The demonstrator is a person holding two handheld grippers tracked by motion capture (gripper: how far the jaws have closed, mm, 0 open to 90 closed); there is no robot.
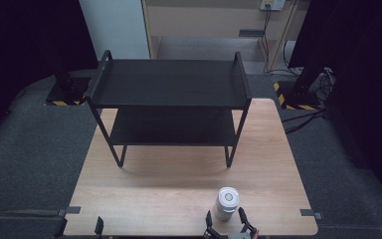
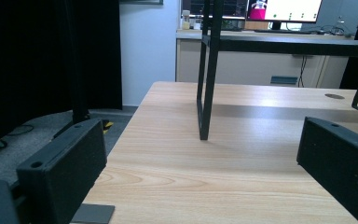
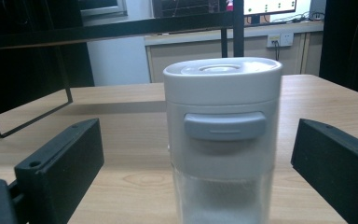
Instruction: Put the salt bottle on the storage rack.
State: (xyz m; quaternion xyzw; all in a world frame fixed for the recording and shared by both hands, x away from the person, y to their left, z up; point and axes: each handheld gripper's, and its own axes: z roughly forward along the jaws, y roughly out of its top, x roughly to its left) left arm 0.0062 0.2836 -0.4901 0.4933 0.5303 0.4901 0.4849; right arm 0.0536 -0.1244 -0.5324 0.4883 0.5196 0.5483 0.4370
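Dim overhead light (dark corners), soft shadows; gripper views slightly blurred.

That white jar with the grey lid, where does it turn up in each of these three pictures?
High view: the white jar stands near the table's front edge, right of centre, between the open jaws of the right hand-held gripper.
Left gripper view: not in it.
Right gripper view: the jar stands centre, close, between the jaws.
Shared landmark: the black shelf rack.
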